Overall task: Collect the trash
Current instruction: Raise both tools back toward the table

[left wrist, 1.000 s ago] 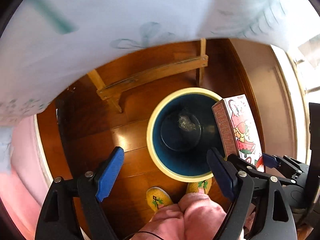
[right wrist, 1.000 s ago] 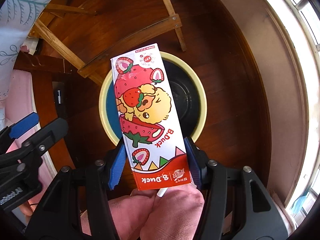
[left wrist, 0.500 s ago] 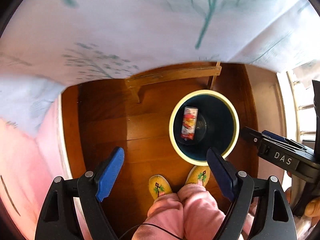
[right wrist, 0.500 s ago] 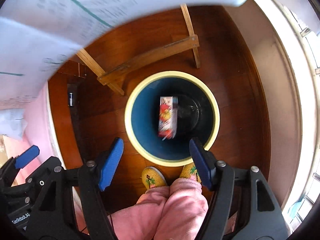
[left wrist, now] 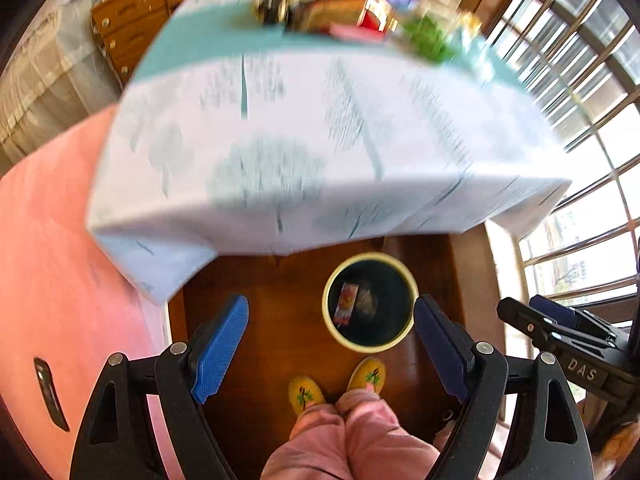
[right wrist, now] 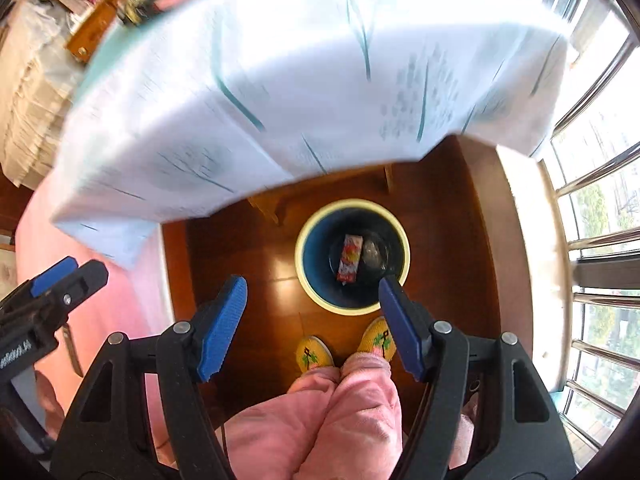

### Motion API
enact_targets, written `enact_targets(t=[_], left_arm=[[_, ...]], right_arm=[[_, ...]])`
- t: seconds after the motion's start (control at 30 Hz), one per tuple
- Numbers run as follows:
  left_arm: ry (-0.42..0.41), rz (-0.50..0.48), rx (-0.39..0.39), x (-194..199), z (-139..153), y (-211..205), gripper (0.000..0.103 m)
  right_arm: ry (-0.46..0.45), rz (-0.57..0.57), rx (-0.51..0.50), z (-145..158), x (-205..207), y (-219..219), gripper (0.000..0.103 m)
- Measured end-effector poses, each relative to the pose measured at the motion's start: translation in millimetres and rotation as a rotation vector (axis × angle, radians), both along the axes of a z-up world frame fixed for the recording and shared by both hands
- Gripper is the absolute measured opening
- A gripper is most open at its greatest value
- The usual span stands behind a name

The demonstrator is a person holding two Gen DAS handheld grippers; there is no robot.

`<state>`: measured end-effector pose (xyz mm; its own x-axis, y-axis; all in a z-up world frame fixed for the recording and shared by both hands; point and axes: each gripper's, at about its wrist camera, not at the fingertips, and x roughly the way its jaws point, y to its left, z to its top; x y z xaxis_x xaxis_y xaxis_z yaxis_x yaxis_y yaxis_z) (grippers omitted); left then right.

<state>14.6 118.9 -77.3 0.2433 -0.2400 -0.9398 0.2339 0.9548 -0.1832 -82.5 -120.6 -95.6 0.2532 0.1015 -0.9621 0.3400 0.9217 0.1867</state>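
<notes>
A round bin with a cream rim stands on the wooden floor below me. A red and white strawberry carton lies inside it beside a crumpled clear wrapper. My left gripper is open and empty, high above the bin. My right gripper is open and empty, also high above it. The right gripper shows at the right edge of the left wrist view; the left gripper shows at the left edge of the right wrist view.
A table with a white leaf-print cloth stands past the bin, with blurred clutter at its far end. The person's yellow slippers and pink trousers are by the bin. Windows lie right, a pink surface left.
The right gripper opened and the strawberry carton dropped into the bin. Both grippers then rose and tilted up, so the tabletop has come into view.
</notes>
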Motion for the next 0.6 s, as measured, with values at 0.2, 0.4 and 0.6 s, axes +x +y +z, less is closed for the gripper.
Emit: enact_targets(t=[0.2, 0.4, 0.6], left_arm=[[-0.115, -0.03, -0.05, -3, 80, 3, 0.086], [-0.22, -0.062, -0.086, 6, 139, -2, 0.086], [-0.244, -0.078, -0.105, 26, 168, -16, 0.086]], right_arm=[[-0.131, 0.003, -0.039, 85, -6, 10, 0.066], [-0.247, -0.03, -0.084, 153, -7, 12, 0.066], [-0.32, -0.032, -0.14, 197, -2, 5, 0.066]])
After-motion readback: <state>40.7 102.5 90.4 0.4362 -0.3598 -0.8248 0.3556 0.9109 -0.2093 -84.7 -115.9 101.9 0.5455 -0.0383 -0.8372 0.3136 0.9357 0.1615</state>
